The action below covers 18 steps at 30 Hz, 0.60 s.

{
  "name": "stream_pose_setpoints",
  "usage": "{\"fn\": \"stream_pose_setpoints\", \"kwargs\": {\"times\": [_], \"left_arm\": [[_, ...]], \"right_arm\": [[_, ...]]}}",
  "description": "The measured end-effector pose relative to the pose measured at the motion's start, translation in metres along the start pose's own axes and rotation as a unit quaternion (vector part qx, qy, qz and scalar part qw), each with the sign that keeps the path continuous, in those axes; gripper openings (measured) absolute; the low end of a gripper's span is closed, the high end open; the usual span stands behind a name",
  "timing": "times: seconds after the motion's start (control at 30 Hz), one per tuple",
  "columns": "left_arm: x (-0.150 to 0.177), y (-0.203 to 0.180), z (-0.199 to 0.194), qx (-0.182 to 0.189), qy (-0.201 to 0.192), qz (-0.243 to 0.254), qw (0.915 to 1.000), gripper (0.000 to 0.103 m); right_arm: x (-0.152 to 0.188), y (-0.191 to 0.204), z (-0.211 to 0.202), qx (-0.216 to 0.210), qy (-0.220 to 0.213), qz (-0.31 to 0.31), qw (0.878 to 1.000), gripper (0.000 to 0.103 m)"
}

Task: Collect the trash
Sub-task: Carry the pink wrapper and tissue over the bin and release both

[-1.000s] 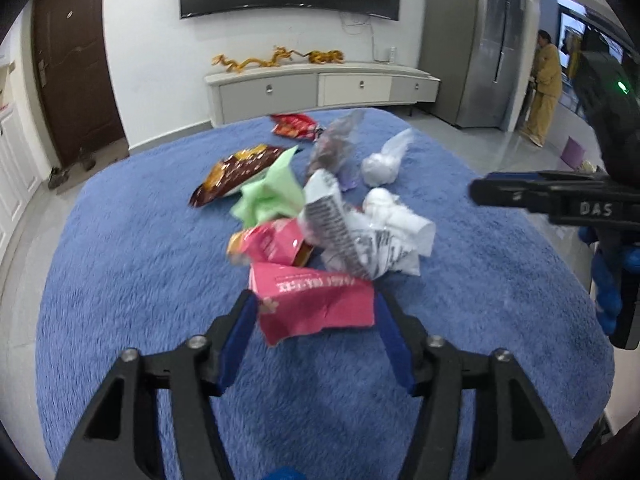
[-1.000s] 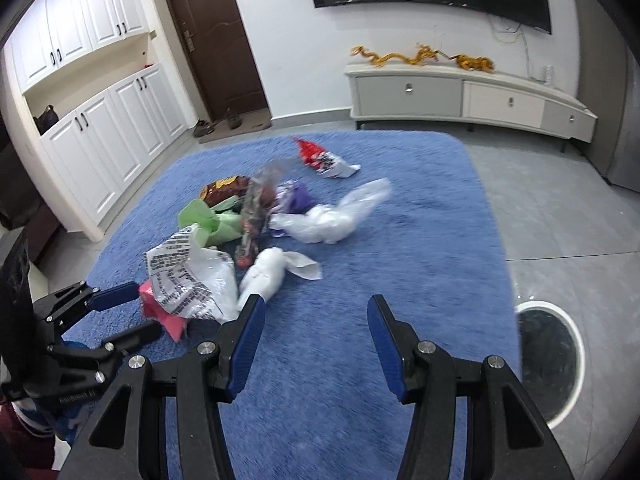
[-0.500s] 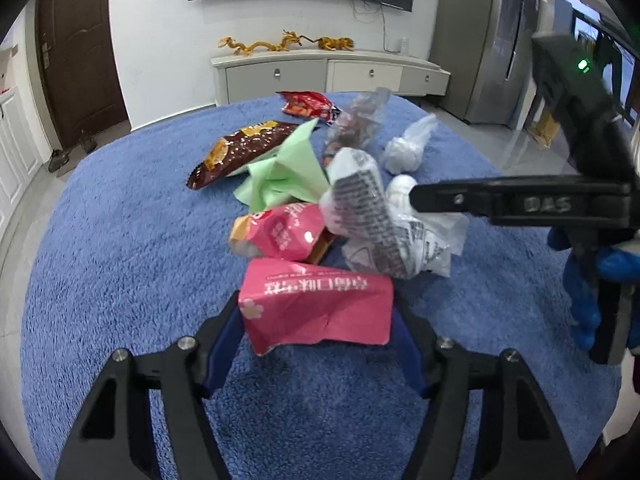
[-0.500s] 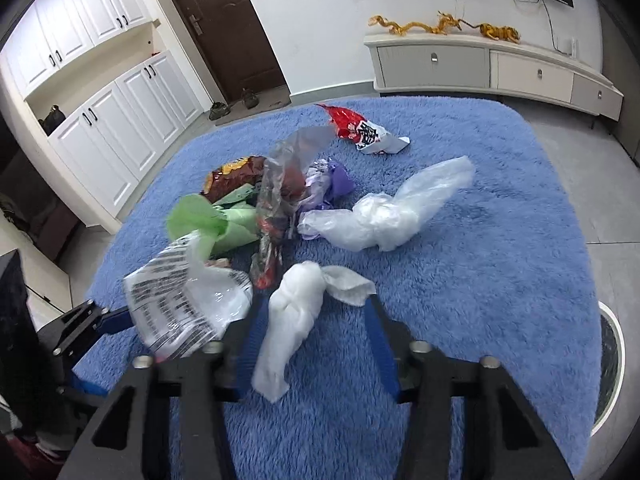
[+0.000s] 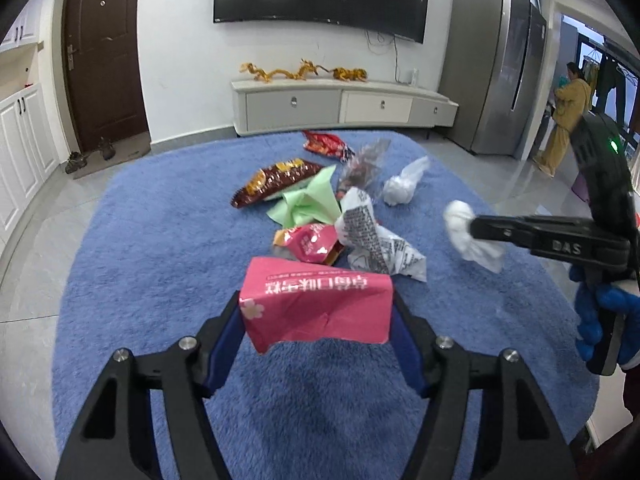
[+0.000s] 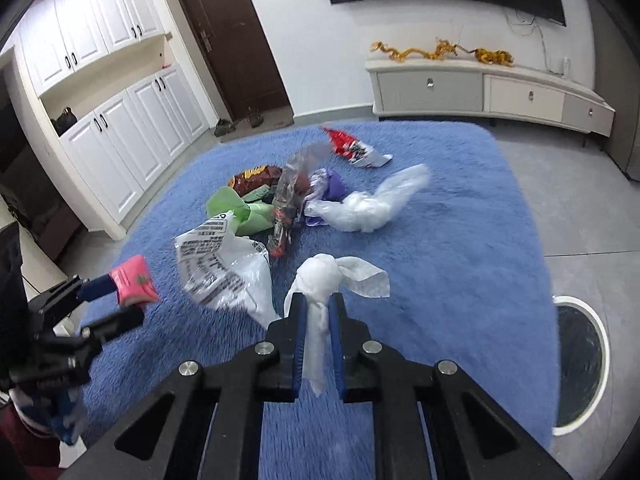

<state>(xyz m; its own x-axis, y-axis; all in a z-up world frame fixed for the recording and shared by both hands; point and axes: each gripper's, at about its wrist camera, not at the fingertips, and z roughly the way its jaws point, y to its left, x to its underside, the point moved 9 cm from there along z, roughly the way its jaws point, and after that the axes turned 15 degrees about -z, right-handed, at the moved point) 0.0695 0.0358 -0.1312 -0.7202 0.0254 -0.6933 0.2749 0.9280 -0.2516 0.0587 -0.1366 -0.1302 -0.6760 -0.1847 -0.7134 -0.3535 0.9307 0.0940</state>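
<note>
My left gripper (image 5: 316, 312) is shut on a pink paper carton (image 5: 316, 304) and holds it above the blue rug (image 5: 160, 240); it also shows in the right wrist view (image 6: 132, 280). My right gripper (image 6: 318, 308) is shut on a white crumpled tissue (image 6: 320, 276), lifted off the rug; the tissue also shows in the left wrist view (image 5: 466, 232). A pile of trash lies on the rug: a printed white plastic bag (image 5: 372, 236), a pink snack wrapper (image 5: 308, 240), green paper (image 5: 308, 200), a brown chip bag (image 5: 276, 180), a clear plastic bag (image 6: 368, 204) and a red wrapper (image 6: 348, 146).
A round bin opening (image 6: 580, 348) sits on the floor right of the rug. A TV cabinet (image 5: 340, 104) stands against the far wall, white cupboards (image 6: 120, 152) to the left. A person (image 5: 564, 112) stands in the far right doorway.
My right gripper moved onto the white tissue, shut on it and lifted it. My left gripper lifted the pink carton off the rug and pulled back.
</note>
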Motion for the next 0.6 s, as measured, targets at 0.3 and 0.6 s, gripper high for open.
{"fn": "stream_pose_setpoints", "kwargs": {"times": [0.3, 0.6], "left_arm": [[-0.012, -0.058, -0.023, 0.044, -0.014, 0.046, 0.9979, 0.065], [-0.015, -0.161, 0.014, 0.1, 0.023, 0.119, 0.9876, 0.065]], "right_arm": [[0.012, -0.038, -0.056, 0.049, -0.04, 0.047, 0.997, 0.012], [0.048, -0.118, -0.104, 0.123, -0.06, 0.111, 0.984, 0.012]]}}
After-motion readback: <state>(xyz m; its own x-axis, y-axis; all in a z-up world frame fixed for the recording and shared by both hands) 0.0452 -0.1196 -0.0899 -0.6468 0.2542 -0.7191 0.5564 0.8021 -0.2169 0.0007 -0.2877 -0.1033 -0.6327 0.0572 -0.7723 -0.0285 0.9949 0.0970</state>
